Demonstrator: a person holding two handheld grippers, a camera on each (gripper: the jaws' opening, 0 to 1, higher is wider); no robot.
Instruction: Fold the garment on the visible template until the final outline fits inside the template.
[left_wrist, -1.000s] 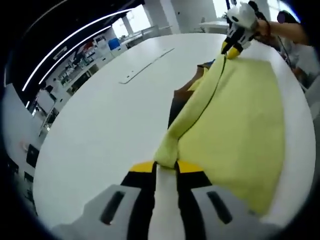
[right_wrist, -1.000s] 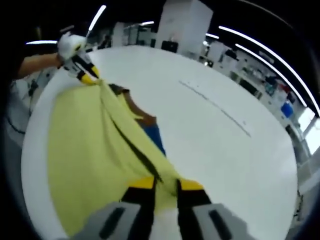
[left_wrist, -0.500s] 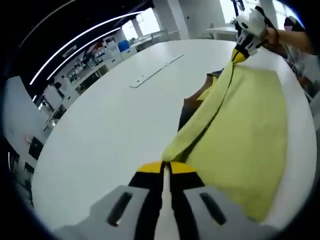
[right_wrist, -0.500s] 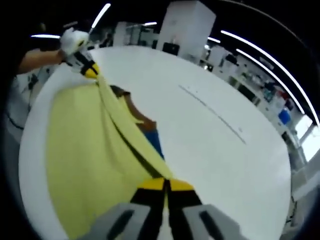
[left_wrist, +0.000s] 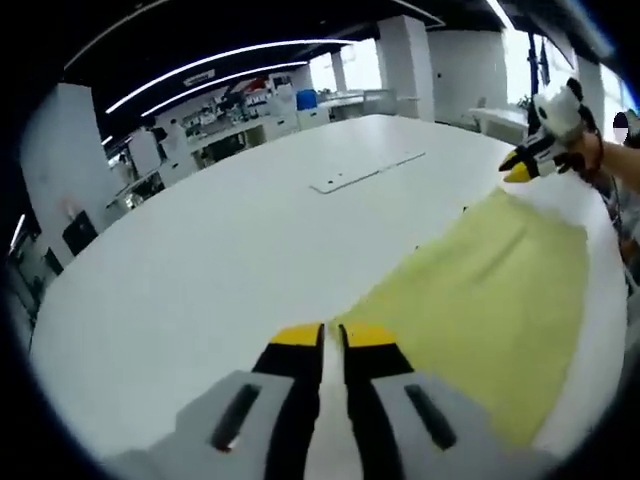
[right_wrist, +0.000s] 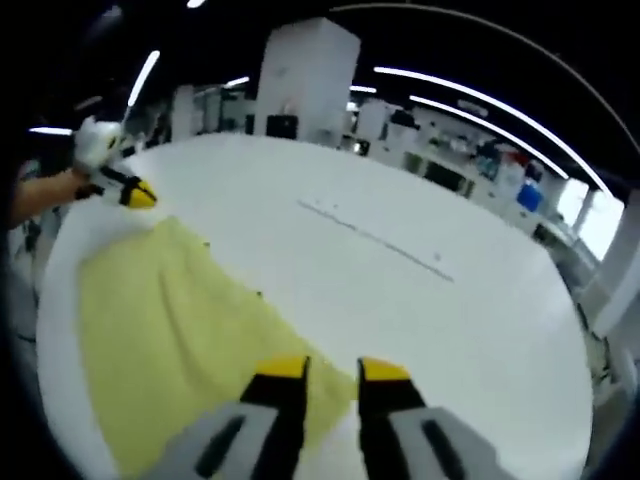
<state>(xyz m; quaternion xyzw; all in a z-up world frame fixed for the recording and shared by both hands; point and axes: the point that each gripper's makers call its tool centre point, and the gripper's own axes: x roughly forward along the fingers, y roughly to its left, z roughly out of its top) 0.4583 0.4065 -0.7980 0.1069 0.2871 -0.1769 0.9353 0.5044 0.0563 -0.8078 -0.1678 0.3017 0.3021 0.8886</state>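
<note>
The yellow garment (left_wrist: 480, 300) lies spread flat on the white table (left_wrist: 200, 280), folded over on itself. In the left gripper view my left gripper (left_wrist: 332, 335) is just off the garment's near corner, jaws together with nothing between them. My right gripper (left_wrist: 522, 170), held in a hand, hovers just past the far corner. The right gripper view has the garment (right_wrist: 170, 330) at lower left, and my right gripper (right_wrist: 332, 369) is open above its near corner. My left gripper (right_wrist: 135, 192) hangs a little beyond the far corner. Tiny dark bits peek out along the garment's inner edge.
A long thin seam (left_wrist: 365, 172) runs across the table's middle, also in the right gripper view as the seam (right_wrist: 375, 240). The table's rim (left_wrist: 610, 330) passes close along the garment's outer side. Desks and shelves stand far behind.
Both grippers carried the lifted edge across and let go, and the garment now lies flat over the dark patch. Right jaws opened. Both cameras tilted up.
</note>
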